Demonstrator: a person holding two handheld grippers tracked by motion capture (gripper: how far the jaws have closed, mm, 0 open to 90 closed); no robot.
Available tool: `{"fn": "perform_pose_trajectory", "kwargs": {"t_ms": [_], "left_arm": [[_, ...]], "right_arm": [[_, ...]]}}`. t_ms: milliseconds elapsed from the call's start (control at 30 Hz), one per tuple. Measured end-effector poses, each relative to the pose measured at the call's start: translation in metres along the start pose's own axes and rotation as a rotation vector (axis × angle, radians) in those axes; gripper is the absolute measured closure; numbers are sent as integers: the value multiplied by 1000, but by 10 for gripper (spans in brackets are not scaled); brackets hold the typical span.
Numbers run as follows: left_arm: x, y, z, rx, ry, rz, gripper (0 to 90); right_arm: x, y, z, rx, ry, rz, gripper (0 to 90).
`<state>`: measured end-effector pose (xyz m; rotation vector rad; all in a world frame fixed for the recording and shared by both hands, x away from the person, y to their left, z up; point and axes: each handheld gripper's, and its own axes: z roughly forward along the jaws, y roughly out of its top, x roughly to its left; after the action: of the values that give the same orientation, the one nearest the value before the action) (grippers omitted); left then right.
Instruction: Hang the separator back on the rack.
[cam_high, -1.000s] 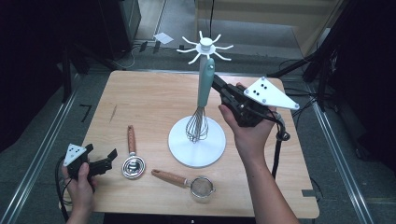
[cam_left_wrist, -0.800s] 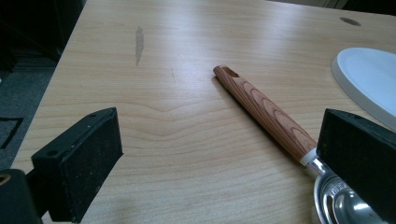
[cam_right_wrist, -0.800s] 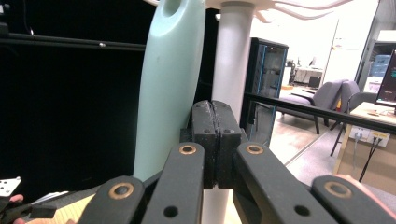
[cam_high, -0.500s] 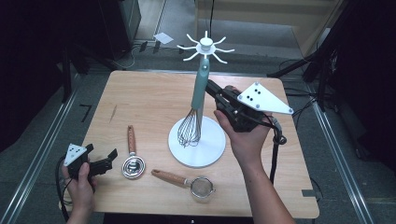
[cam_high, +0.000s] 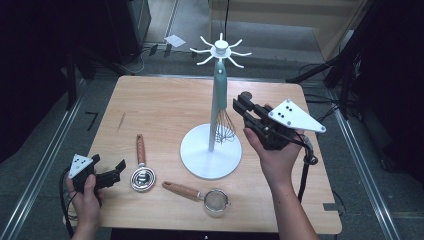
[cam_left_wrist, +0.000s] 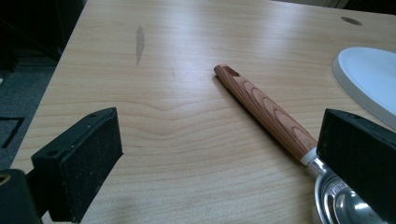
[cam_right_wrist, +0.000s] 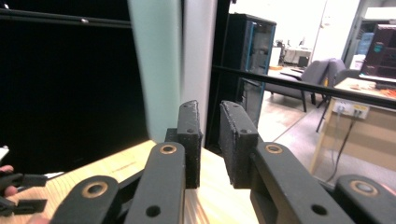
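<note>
At centre-right of the high view, the right gripper (cam_high: 240, 106) sits just beside the whisk (cam_high: 223, 127) hanging on the white stand (cam_high: 210, 159); fingers just been opening, narrow gap, nothing betw. them. Lower left, left gripper (cam_high: 118, 167) fingers released wide over the desk (cam_high: 160, 107), near the wood-handled scoop (cam_high: 141, 170).

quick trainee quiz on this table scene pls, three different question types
1. True or false: the whisk lies flat on the table.
2. Which tool lies nearest the left tongs? A strainer, B wooden-handled scoop, C whisk.
3. How many wooden-handled tools lie on the table?

Key: 1 false, it is upright against the white stand. 2 B. 3 two.
</note>
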<state>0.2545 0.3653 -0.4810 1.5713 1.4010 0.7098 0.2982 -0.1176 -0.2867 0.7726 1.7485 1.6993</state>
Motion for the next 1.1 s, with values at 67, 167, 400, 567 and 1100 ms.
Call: {"fn": "perform_pose_trajectory", "kwargs": {"t_ms": [67,167,400,567,1100], "left_arm": [[0,0,0,0,0,-2,4],[0,0,1,2,2,5,4],[-1,-1,1,2,-2,9,4],[0,-1,1,-1,-1,5,4],[-1,0,2,3,0,14,4]], "right_arm": [[-4,-6,-5,11,-14,9,780],[-10,-15,-12,24,-32,19,765],[-22,-39,-26,56,-56,39,711],[-32,-57,-39,88,-81,76,661],[-55,-115,-68,217,-119,159,605]]}}
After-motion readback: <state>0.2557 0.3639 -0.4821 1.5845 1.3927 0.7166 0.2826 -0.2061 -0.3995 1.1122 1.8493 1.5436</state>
